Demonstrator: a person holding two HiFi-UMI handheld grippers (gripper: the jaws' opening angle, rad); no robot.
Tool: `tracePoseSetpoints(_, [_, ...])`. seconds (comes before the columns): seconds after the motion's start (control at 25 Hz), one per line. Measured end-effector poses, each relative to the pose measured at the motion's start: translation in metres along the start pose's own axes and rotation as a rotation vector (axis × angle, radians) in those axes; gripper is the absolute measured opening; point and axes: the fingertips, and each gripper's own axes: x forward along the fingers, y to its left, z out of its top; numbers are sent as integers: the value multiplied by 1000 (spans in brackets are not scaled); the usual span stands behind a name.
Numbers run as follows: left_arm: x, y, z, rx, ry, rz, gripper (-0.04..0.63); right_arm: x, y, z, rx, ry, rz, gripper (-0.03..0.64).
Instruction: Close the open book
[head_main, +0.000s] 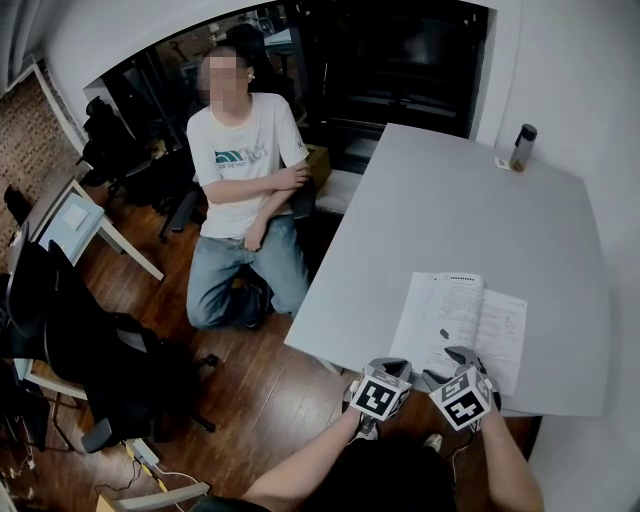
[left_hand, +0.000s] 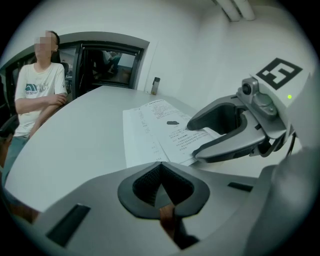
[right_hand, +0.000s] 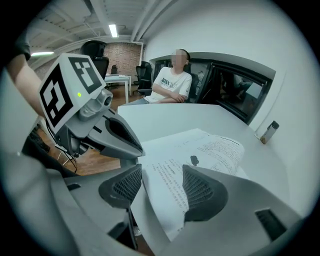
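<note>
Table (head_main: 440, 200) – book (head_main: 455, 318) laid open, flat on it.
Right gripper (right_hand: 161, 187) set at book's near edge – jaws spread wide, page edge between pads, not pinched.
Left gripper (left_hand: 161, 181) off book's near-left corner, jaws closed, empty.
Step judged: page grasp being prepared. Next: page to be pinched, swung across spine.

Plenty of room on this table (head_main: 440, 200): the whole far half is bare apart from a small bottle (head_main: 523, 146) in the far right corner. The open book (head_main: 462, 318) takes up the near edge, and the left gripper (head_main: 388, 367) and right gripper (head_main: 461, 356) are crowded side by side there. A seated person (head_main: 245, 170) is off the left edge.
</note>
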Motion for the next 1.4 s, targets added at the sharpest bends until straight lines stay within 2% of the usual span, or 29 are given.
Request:
tracePoseSetpoints(0.2, [5,-4,0,5,6,-11,5,-4,-6,-5,97,-24,18,252])
tracePoseSetpoints(0.32, [6,-9,-1,4,10,-19,5,-7,-12,-9,130,-34,-6,239])
tracePoseSetpoints(0.64, [3,-10,2,28,17,-16,5,-24,-46,-13,232,-68,-157,238])
tracePoseSetpoints(0.96, [5,-12,3,71,34,-10,5,-61,-96,-48,374,-89,-345,238])
tracePoseSetpoints(1.4, [3,-14,5,82,40,2,5,-96,-109,-83,491,-108,-412,238])
